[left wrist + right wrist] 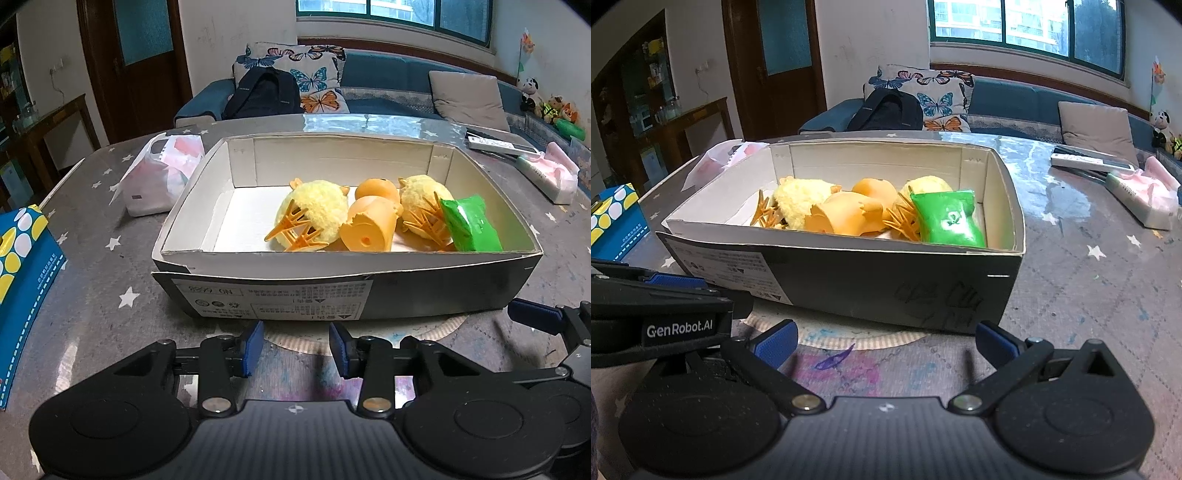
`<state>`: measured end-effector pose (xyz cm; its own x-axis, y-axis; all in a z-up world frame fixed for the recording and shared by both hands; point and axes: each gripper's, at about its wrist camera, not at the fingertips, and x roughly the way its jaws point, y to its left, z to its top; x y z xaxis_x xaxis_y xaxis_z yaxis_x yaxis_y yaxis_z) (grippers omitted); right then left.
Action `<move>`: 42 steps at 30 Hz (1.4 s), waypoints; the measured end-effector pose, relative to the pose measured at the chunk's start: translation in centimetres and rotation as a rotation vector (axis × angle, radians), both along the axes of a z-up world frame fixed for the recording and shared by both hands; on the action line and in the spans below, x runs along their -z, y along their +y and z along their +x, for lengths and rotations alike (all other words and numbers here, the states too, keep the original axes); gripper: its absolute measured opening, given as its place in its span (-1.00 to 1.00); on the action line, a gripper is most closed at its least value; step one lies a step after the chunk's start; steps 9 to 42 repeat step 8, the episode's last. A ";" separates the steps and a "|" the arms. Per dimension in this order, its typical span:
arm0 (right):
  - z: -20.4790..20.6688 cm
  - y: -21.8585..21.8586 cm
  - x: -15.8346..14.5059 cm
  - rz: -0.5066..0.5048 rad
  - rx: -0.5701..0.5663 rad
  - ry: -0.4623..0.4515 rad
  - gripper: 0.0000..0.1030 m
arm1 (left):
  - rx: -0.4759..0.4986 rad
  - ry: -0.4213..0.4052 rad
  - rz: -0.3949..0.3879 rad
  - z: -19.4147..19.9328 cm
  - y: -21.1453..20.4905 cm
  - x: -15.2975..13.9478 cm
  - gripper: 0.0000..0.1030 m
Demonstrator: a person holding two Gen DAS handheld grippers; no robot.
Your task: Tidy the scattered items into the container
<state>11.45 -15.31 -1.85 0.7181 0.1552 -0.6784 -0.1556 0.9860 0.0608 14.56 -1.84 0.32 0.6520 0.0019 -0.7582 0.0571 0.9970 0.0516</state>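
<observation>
- Left tongs (295,349) sit low over the grey star-patterned worktop (92,266), blue pads parted by a modest gap, nothing between them.
- Right tongs (886,343) are spread much wider, blue pads far apart and holding nothing; they hover over a paint-smeared patch of the worktop.
- The two tools are side by side: the right tongs' blue pad shows at the right edge of the left wrist view, and the black arm marked "GenRobot.AI" crosses the left of the right wrist view.
- Straight ahead of both tongs stands the long black cardboard box with white inner walls (347,291), its near wall just beyond the fingertips, not touched.
- Inside, towards the box's right half: a fuzzy yellow plush chick with orange plastic feet (314,212), an orange plastic toy lying on its side (367,230), a round orange toy (376,188) behind it, and a second fuzzy yellow chick (424,195).
- The shiny green foil packet (947,218) leans against the second chick, nearest the box's right wall.
- Left of the box, beyond the left tongs: a white plastic bag with pink contents (162,177) and a blue tissue box with yellow and white dots (22,266).
- Far right: a white remote control (1089,160) and a pink-and-white wrapped pack (1145,195).
</observation>
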 end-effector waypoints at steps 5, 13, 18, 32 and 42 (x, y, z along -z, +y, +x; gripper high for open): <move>0.2 0.0 0.0 0.002 0.005 -0.001 1.00 | 0.004 0.001 -0.019 0.2 0.0 0.0 -0.29; 0.2 -0.1 0.0 0.005 0.005 -0.003 1.00 | 0.005 -0.006 -0.012 0.2 -0.2 0.0 -0.29; 0.2 -0.1 0.0 0.005 0.005 -0.003 1.00 | 0.005 -0.006 -0.012 0.2 -0.2 0.0 -0.29; 0.2 -0.1 0.0 0.005 0.005 -0.003 1.00 | 0.005 -0.006 -0.012 0.2 -0.2 0.0 -0.29; 0.2 -0.1 0.0 0.005 0.005 -0.003 1.00 | 0.005 -0.006 -0.012 0.2 -0.2 0.0 -0.29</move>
